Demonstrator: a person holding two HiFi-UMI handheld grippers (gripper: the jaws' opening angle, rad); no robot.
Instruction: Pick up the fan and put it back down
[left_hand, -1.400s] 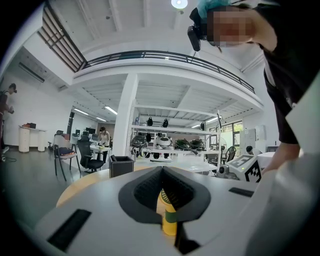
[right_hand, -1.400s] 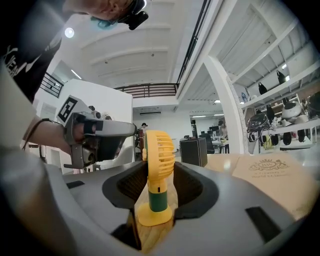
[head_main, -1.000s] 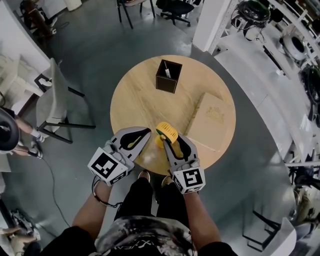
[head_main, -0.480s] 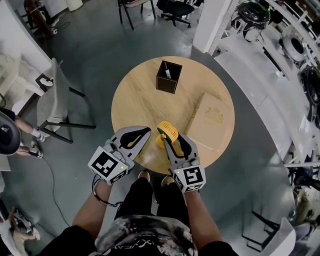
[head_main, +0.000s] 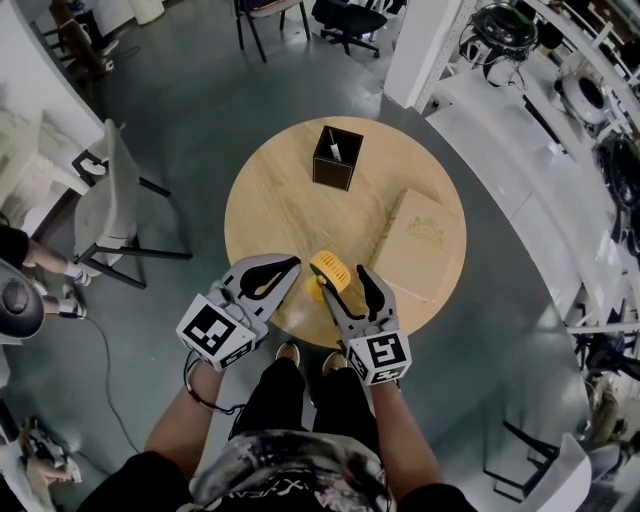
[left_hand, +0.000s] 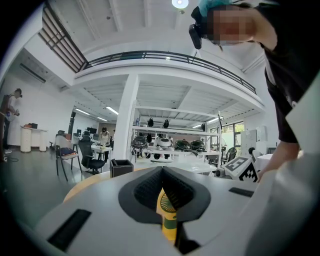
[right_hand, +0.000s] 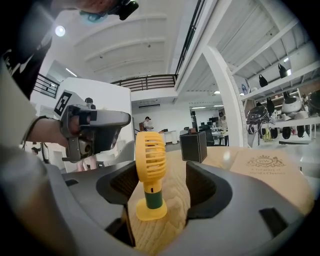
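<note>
A small yellow fan with a green neck stands upright on its base near the front edge of the round wooden table. My right gripper is open around it. Its jaws have just been opening; the fan stands free between them, closer to the left pad, with a gap on the right. My left gripper hovers just left of the fan, shut with nothing in it. In the left gripper view the fan shows through the slit beyond the closed jaws of that gripper.
A black open-topped box stands at the table's far side. A flat tan box lies at the right. A grey chair is left of the table and white shelving curves along the right.
The right gripper's jaws have spread apart and let go of the fan, which stays standing on the table. The left gripper has held still.
</note>
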